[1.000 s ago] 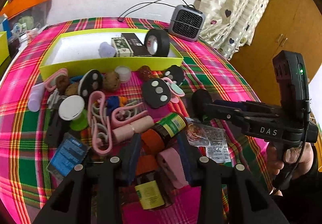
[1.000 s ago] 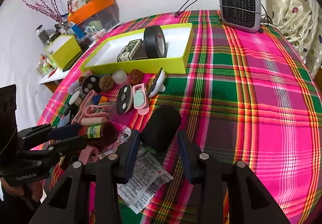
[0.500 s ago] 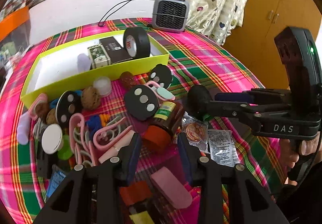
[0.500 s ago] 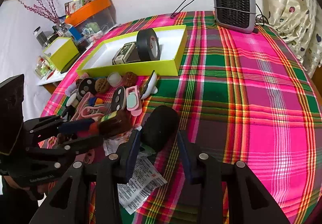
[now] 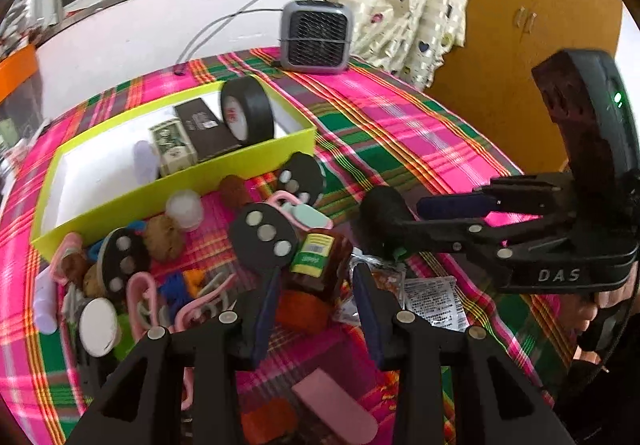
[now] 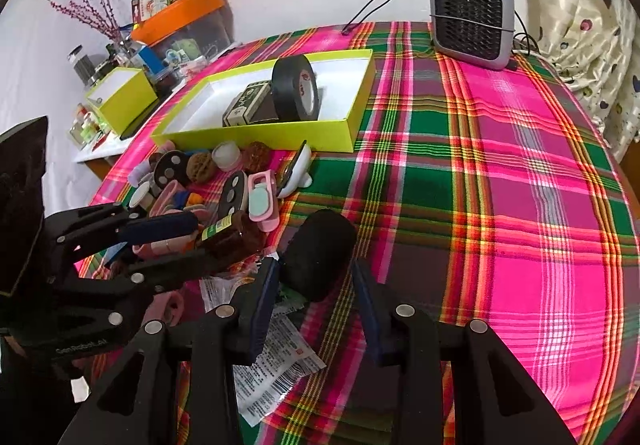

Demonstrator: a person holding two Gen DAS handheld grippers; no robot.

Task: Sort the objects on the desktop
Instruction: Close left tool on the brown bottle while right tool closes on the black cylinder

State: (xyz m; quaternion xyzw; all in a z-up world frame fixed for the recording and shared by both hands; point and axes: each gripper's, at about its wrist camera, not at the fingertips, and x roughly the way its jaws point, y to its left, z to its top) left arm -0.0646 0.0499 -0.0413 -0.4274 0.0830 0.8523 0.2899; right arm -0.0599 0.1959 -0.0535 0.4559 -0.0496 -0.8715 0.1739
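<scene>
My left gripper (image 5: pixel 314 281) is shut on a small brown bottle (image 5: pixel 316 265) with an orange cap and a green-yellow label, held above the clutter; it also shows in the right wrist view (image 6: pixel 232 235). My right gripper (image 6: pixel 314 277) is shut on a black cylinder (image 6: pixel 320 253), which also shows in the left wrist view (image 5: pixel 380 213). A lime-green box (image 5: pixel 168 189) further back holds a black tape roll (image 5: pixel 248 109), a banknote bundle and a black card.
Many small items lie in front of the box: black discs (image 5: pixel 262 241), pink clips (image 5: pixel 144 293), walnuts, a white jar (image 5: pixel 184 209). A printed packet (image 6: pixel 276 361) lies below my right gripper. A grey fan heater (image 6: pixel 472 25) stands at the back.
My left gripper has lifted the brown bottle out of the pile and swung right, toward the box. My right gripper stays shut on the black cylinder, nearly still.
</scene>
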